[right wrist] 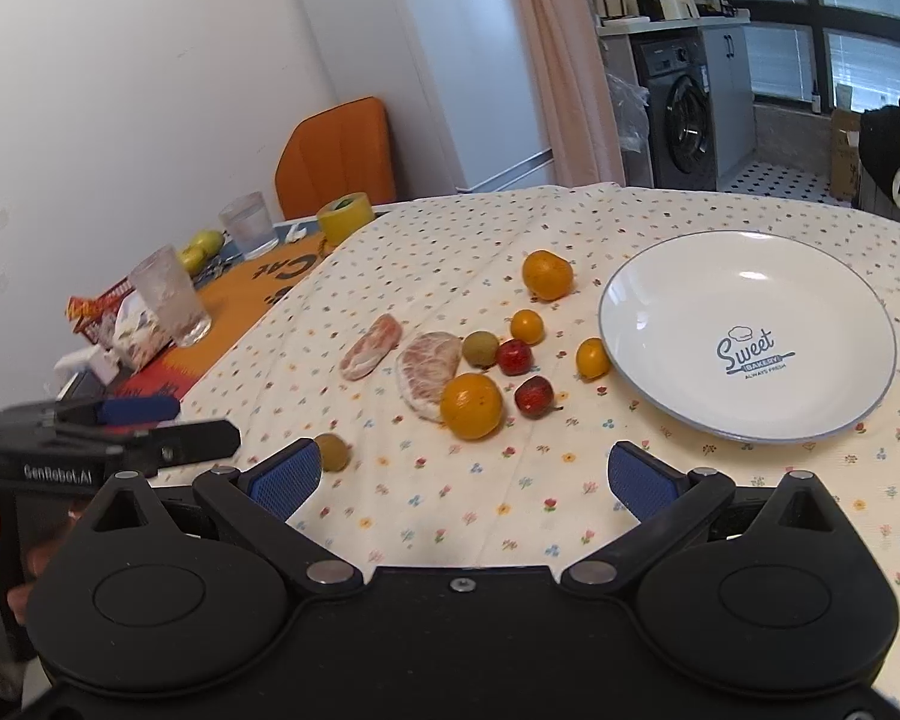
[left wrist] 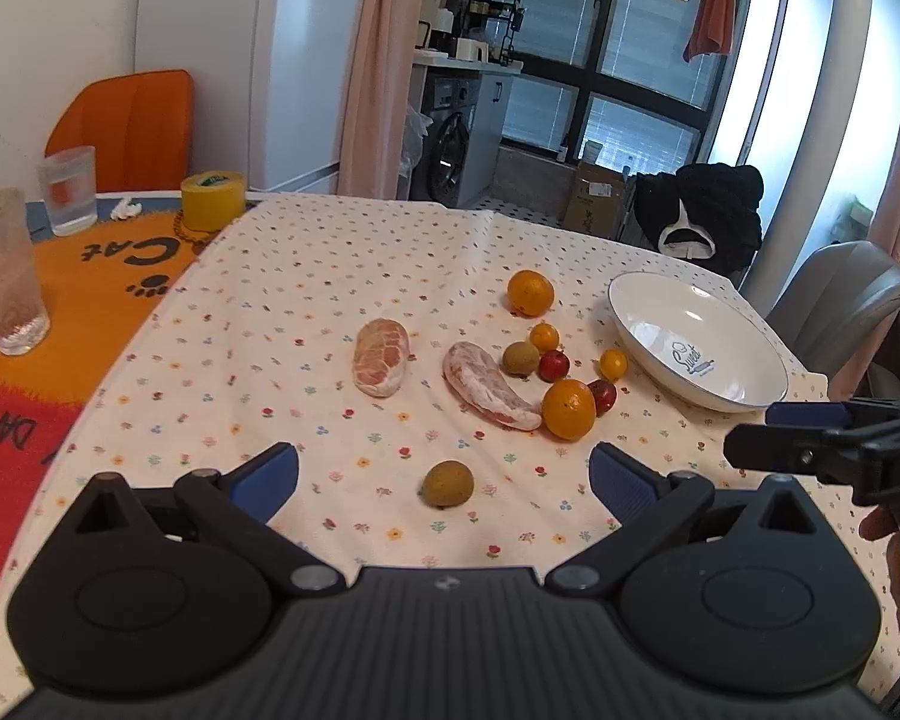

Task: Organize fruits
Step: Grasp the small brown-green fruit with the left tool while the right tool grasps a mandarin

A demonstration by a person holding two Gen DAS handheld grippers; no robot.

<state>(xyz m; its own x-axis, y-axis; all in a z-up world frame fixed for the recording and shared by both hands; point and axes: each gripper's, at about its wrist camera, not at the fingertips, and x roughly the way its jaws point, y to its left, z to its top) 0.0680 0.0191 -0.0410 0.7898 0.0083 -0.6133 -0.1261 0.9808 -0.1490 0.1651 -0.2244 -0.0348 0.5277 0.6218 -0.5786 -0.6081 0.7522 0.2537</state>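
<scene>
While both jaws stand wide apart with nothing between them, the left hand-held gripper [left wrist: 444, 471] hovers just behind a brown fruit [left wrist: 447, 483]. The right hand-held gripper [right wrist: 465, 474] faces the scattered oranges [right wrist: 471, 406] beside an empty white plate [right wrist: 690, 276]. A floral-clothed surface [right wrist: 510, 516] carries them; a washing machine [right wrist: 684, 120] stands beyond.

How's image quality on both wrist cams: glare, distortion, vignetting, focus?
Left wrist view: strong barrel distortion, dark corner vignette, blown-out window panel, soft glare on the white plate; fruit stays sharp, e.g. the near longan. Right wrist view: same fisheye bending and dark corners, even lighting, short soft shadows under the large orange, plate lettering legible, no motion blur.
</scene>
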